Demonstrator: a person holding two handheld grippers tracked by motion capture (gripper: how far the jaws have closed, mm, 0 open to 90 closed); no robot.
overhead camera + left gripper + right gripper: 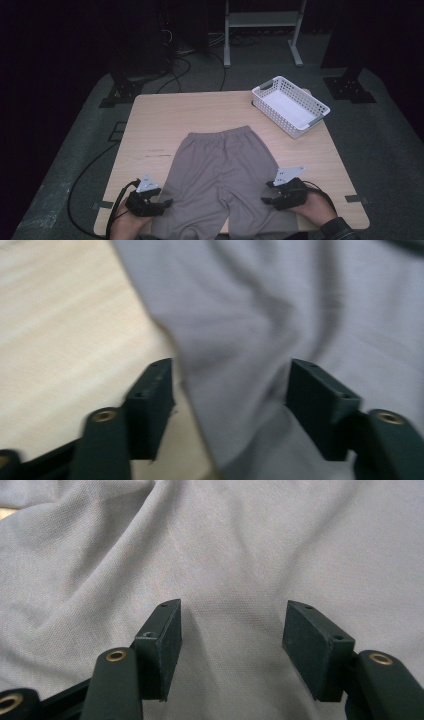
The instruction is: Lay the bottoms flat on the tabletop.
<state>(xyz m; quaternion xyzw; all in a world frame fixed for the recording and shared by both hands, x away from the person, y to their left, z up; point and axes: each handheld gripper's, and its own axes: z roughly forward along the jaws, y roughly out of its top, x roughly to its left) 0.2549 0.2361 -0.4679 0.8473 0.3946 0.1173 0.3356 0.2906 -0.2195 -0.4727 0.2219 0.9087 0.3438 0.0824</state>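
Note:
A pair of grey shorts lies flat on the wooden table, waistband at the far side and legs toward the person. My left gripper sits at the outer edge of the left leg. In the left gripper view it is open, straddling the cloth's edge with bare table to the left. My right gripper rests at the outer edge of the right leg. Its jaws stand apart over wrinkled grey fabric, with nothing pinched.
A white perforated basket stands at the table's far right corner. Bare wood stretches left of and beyond the shorts. Black cables trail off the left side onto the dark floor, and a metal stand rises behind the table.

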